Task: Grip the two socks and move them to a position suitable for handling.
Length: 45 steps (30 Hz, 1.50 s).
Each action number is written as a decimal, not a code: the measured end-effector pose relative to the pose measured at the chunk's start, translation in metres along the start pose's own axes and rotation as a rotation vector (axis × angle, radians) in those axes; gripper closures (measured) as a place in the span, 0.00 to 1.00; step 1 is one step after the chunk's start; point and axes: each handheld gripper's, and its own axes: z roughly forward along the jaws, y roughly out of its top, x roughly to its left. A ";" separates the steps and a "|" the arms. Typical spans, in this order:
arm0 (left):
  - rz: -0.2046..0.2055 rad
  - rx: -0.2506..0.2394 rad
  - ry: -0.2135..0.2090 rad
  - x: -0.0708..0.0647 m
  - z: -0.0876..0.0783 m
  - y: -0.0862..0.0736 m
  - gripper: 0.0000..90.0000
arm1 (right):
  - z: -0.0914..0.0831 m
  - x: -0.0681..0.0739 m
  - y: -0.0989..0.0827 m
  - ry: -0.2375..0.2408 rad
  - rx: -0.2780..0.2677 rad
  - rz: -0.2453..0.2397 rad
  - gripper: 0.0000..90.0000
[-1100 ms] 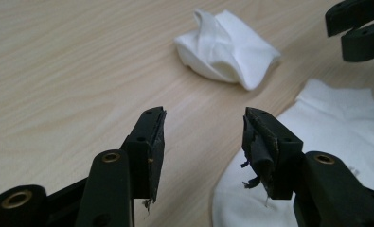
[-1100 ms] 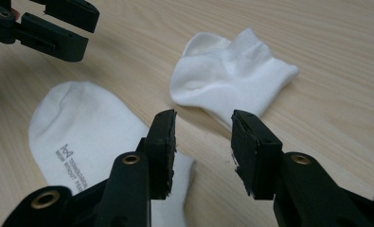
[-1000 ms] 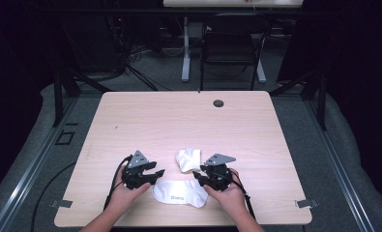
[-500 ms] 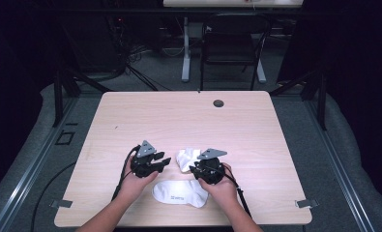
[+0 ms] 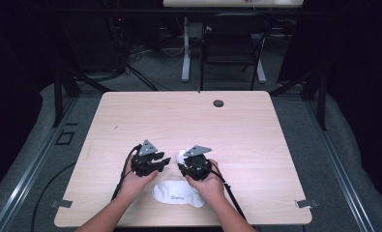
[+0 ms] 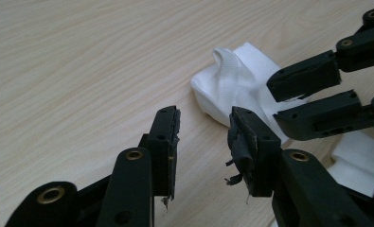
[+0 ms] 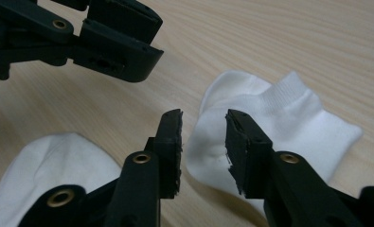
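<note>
Hiding beneath right tool (image 5: 184, 167): half-covered sock (image 5: 181, 156).

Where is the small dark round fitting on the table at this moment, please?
In the high view, the dark round fitting sits near the table's far edge, slightly right of centre, far from both grippers.

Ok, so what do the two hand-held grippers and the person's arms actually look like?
Both are black linkage tools. The left hand-held gripper and the right hand-held gripper each carry a grey three-cornered plate on top and trail a black cable toward the table's near edge. Close up, the jaws show brass-coloured pivot pins and frayed black pads. The forearms are bare, with no sleeves in view.
</note>
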 end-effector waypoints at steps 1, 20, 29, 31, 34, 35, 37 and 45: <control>-0.002 0.000 0.002 0.001 0.000 0.000 0.69 | 0.002 0.001 0.001 -0.009 0.003 -0.006 0.71; -0.016 0.000 0.005 0.003 0.005 0.005 0.67 | 0.003 0.001 0.003 -0.054 0.053 0.041 0.98; -0.028 0.009 -0.002 -0.009 0.019 0.009 0.83 | -0.007 -0.003 0.001 -0.034 0.017 0.100 0.98; -0.007 0.022 0.000 -0.012 0.022 0.012 0.90 | -0.010 -0.003 0.001 -0.037 0.016 0.098 0.98; 0.027 0.025 0.003 -0.017 0.026 0.016 0.99 | -0.013 -0.004 0.002 -0.040 0.002 0.106 0.98; 0.029 0.028 0.001 -0.018 0.027 0.017 0.99 | -0.014 -0.004 0.002 -0.037 -0.010 0.111 0.98; 0.027 0.031 -0.002 -0.019 0.032 0.017 0.99 | -0.017 -0.005 0.002 -0.036 -0.009 0.112 0.98; 0.026 0.100 -0.018 -0.015 0.037 0.007 0.97 | -0.028 -0.009 0.001 -0.046 -0.039 0.119 0.98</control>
